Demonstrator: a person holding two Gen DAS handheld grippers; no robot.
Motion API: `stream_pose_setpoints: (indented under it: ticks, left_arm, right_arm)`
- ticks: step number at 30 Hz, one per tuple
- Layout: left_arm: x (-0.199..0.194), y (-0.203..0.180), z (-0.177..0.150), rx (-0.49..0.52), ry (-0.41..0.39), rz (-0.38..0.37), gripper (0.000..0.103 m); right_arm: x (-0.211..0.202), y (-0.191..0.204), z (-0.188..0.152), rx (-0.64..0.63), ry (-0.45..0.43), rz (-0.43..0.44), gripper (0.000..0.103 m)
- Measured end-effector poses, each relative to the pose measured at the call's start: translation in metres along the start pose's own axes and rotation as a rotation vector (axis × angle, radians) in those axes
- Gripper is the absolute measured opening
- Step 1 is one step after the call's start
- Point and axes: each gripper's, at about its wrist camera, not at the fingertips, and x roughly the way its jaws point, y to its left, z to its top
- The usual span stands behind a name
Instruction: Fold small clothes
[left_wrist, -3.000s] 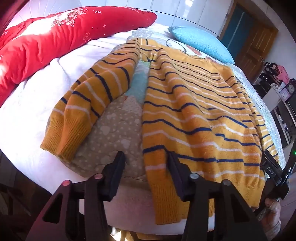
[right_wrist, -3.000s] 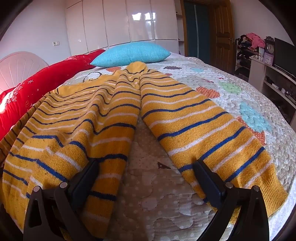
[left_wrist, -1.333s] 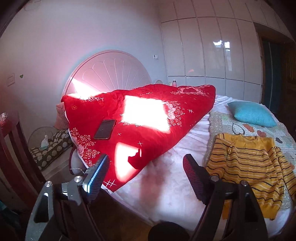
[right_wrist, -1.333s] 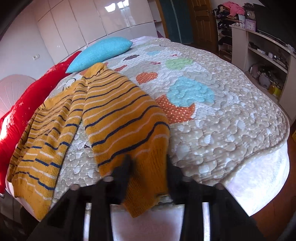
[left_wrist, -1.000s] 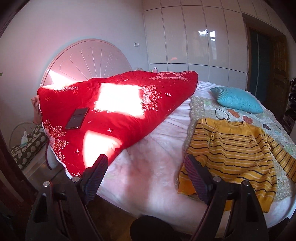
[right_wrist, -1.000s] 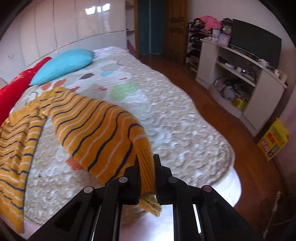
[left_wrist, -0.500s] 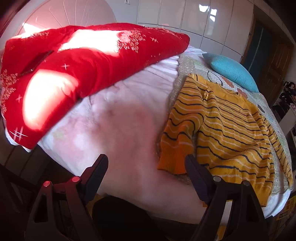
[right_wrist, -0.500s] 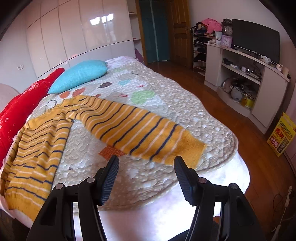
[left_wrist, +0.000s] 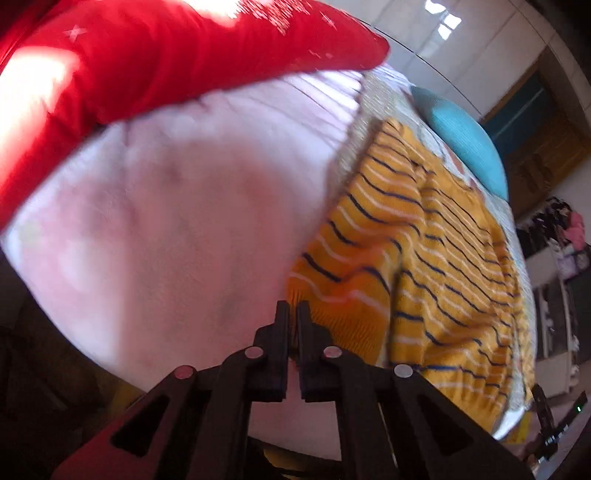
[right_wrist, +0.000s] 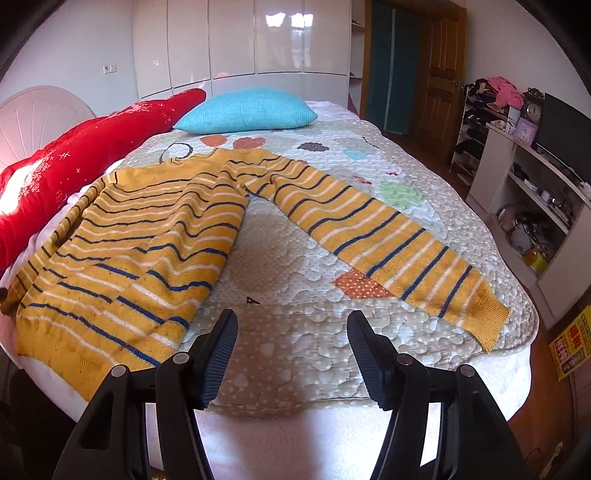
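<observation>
The sweater (right_wrist: 155, 236) lies flat on the quilt (right_wrist: 295, 332) of the bed (left_wrist: 166, 221), its body toward the red blanket (right_wrist: 74, 155) and one sleeve (right_wrist: 369, 240) stretched out to the other side, so that it is spread wide and ready for folding. The other sleeve (left_wrist: 343, 266) lies bunched beside the body, with its cuff toward the bed edge.

The left tongs (left_wrist: 292, 314) have just been closing and now stand clenched, almost touching, at the corner of this cuff. The picture is blurred there, so it is not possible to tell whether they pinch the knit or only the air beside it. Probably the aim is to take this cuff and pull the sleeve out straight like the first one.

The right tongs (right_wrist: 291, 325) are released, wide apart, with only quilt between them; they hover between the body and the long sleeve, holding nothing.

A blue pillow (right_wrist: 247, 110) rests at the far side. No box or basket for clothes is visible on the bed.
</observation>
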Motion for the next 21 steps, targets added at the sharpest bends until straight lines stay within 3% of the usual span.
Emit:
stream_pose_setpoints:
  ticks: [3,6,10,15,21]
  left_arm:
    - [-0.032,0.025,0.043,-0.038,-0.116,0.148,0.004]
    - [-0.065,0.034,0.076,-0.055,-0.198,0.193,0.004]
    - [-0.088,0.02,0.099,-0.031,-0.226,0.187,0.004]
    - [-0.084,-0.051,0.103,0.058,-0.17,0.037,0.004]
    - [-0.065,-0.214,0.091,0.275,-0.115,-0.125,0.004]
  right_arm:
    - [0.001,0.003,-0.003,-0.014,-0.005,-0.008,0.066]
    - [0.008,0.002,-0.007,-0.001,0.017,0.001,0.066]
    - [0.017,0.003,-0.015,0.018,0.045,0.027,0.066]
    - [0.023,0.001,-0.021,0.044,0.053,0.059,0.066]
    - [0.024,-0.002,-0.033,0.08,0.055,0.101,0.066]
